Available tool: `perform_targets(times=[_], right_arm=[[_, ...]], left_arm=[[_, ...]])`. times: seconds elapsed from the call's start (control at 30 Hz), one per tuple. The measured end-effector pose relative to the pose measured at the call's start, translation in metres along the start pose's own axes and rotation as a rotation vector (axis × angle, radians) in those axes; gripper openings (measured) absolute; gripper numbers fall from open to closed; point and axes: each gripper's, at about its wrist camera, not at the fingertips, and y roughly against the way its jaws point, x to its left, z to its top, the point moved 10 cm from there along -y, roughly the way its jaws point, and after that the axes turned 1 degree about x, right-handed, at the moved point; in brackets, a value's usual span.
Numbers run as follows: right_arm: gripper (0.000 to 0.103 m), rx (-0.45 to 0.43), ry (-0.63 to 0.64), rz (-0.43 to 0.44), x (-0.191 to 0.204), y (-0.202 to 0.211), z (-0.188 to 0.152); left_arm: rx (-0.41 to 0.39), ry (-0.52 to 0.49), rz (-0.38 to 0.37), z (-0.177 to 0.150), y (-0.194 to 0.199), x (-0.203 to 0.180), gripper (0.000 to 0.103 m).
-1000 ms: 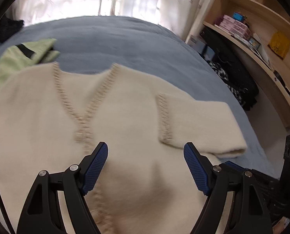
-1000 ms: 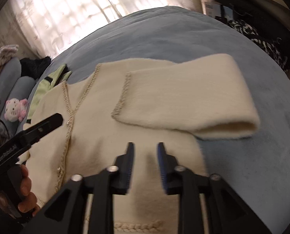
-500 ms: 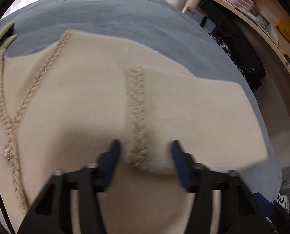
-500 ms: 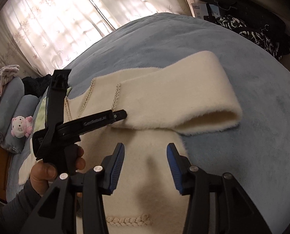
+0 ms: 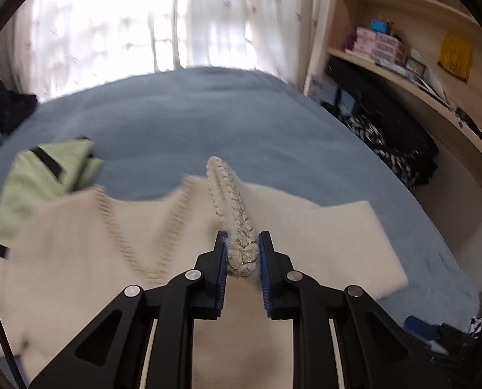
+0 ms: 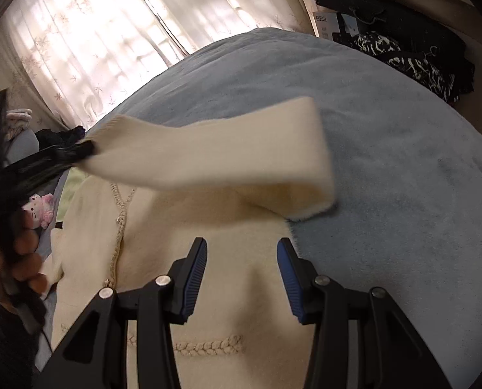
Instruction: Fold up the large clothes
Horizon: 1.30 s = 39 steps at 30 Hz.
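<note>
Left wrist view: left tongs (image 5: 241,256) closing on the cardigan's braided cuff (image 5: 237,227).

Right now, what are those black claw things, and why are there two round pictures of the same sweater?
Those claws are grippers, tongs with two fingers and blue pads. A person holds one in each hand, and each has a small round-view camera looking out along its fingers, so you get one picture per hand.

The left camera shows the left gripper closing on the braided cuff of the cream sweater, with the cuff pinched between its pads. The right camera shows the same thing from the side: the sleeve is lifted off the sweater, and the person's hand shows at the edge. The right gripper is open above the sweater, holding nothing.

The sweater lies on a blue bed. A green garment lies beside it, and a pink-and-white plush toy sits farther back.
</note>
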Motion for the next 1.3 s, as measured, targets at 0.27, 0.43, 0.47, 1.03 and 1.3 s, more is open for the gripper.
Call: perform_targets(times=[0.27, 0.43, 0.47, 1.03, 1.3], right_arm=[[0.045, 0.071, 0.041, -0.033, 0.011, -0.02, -0.01], [0.059, 0.119, 0.032, -0.055, 0.009, -0.034, -0.014], [0.062, 0.12, 0.034, -0.057, 0.009, -0.034, -0.01], [0.065, 0.165, 0.021, -0.063, -0.009, -0.137, 0.105], [0.024, 0.228, -0.003, -0.016, -0.018, -0.173, 0.103]], left_arm=[[0.145, 0.097, 0.138, -0.089, 0.018, 0.14, 0.017], [0.273, 0.2, 0.117, -0.157, -0.012, 0.177, 0.028], [0.26, 0.226, 0.104, -0.155, -0.011, 0.178, 0.035], [0.329, 0.218, 0.091, -0.123, -0.079, 0.186, 0.055], [0.271, 0.185, 0.116, -0.091, -0.081, 0.182, 0.014]])
